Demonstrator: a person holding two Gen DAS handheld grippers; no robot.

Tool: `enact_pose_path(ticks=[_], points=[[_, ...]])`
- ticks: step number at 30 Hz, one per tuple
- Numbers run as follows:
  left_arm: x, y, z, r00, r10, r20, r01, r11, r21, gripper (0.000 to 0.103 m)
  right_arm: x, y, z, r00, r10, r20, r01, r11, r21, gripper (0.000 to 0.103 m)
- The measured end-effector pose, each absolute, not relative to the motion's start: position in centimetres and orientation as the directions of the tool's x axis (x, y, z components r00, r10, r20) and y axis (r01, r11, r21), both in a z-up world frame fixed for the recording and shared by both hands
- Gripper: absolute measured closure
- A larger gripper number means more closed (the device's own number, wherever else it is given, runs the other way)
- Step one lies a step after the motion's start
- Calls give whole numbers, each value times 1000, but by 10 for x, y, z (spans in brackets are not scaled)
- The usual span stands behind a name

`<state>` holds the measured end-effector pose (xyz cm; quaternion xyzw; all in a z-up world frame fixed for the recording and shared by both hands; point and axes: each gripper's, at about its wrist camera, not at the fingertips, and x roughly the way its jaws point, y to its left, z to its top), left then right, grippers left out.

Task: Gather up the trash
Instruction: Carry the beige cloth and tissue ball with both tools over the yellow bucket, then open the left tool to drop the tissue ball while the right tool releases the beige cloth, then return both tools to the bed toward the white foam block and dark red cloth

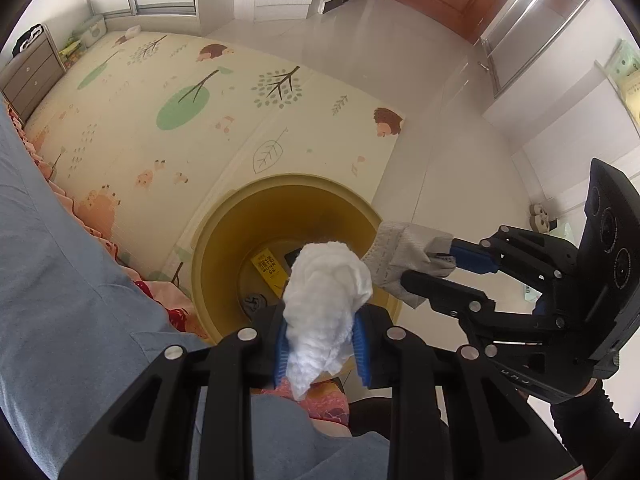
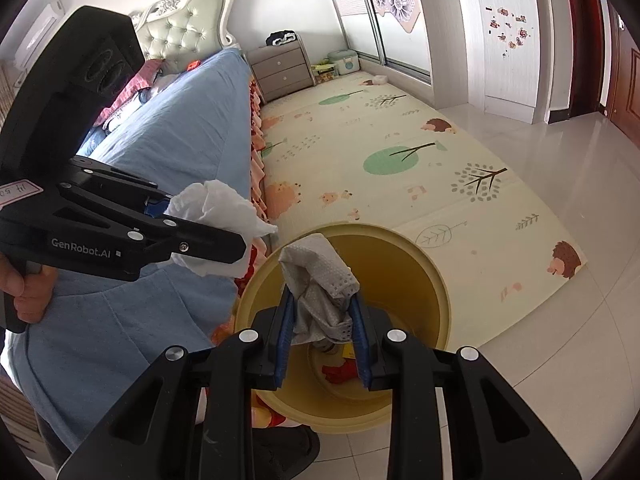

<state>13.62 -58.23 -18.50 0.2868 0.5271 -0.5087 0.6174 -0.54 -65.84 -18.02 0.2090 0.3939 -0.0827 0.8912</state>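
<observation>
A yellow trash bin stands on the floor beside the bed; it also shows in the right wrist view. My left gripper is shut on a crumpled white tissue and holds it above the bin's near rim; the tissue also shows in the right wrist view. My right gripper is shut on a grey dotted wipe and holds it over the bin's opening; the wipe shows at the bin's right rim in the left wrist view. Some trash lies in the bin's bottom.
A blue-covered bed runs along the left of the bin. A patterned play mat covers the floor beyond it. A grey nightstand stands at the bed's head. A dark slipper lies on the white tiles.
</observation>
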Motion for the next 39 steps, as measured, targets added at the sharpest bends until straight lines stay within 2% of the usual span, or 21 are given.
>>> enact_pose_path(ticks=[2,4,5,6,7,8,10,17,20,32,39], points=[[136,-583,-187,-71,-320,-945,930,321,-179,76,-4,-657,-181,676,15,-737,307,903,300,77],[137,-583,-188,-64,-312,-948,926,335,-173,63,-4,-655,-180,677,14,-736,301,907,295,72],[138,-584,-188,-63,-305,-950,923,345,-172,38,-3,-655,-180,675,13,-738,301,908,292,61],[139,-584,-188,-56,-304,-951,920,355,-168,18,-3,-655,-181,665,5,-747,308,909,280,55],[141,-583,-186,-45,-313,-949,915,368,-164,16,-2,-656,-182,657,-5,-754,319,908,272,46],[143,-582,-185,-44,-317,-947,910,379,-169,16,0,-656,-184,647,-7,-762,326,907,267,42],[146,-581,-186,-60,-326,-943,903,386,-190,13,1,-656,-189,629,-6,-777,329,908,259,41],[150,-580,-187,-83,-329,-941,891,399,-218,12,-3,-653,-196,617,0,-787,332,907,260,40],[149,-580,-188,-75,-332,-940,895,394,-210,12,0,-653,-195,610,-14,-793,335,911,241,29],[149,-578,-182,-66,-349,-935,893,397,-212,12,3,-649,-185,624,-22,-781,330,914,238,28],[147,-563,-162,-23,-438,-899,890,401,-218,12,-6,-640,-164,643,-57,-764,333,919,212,28]])
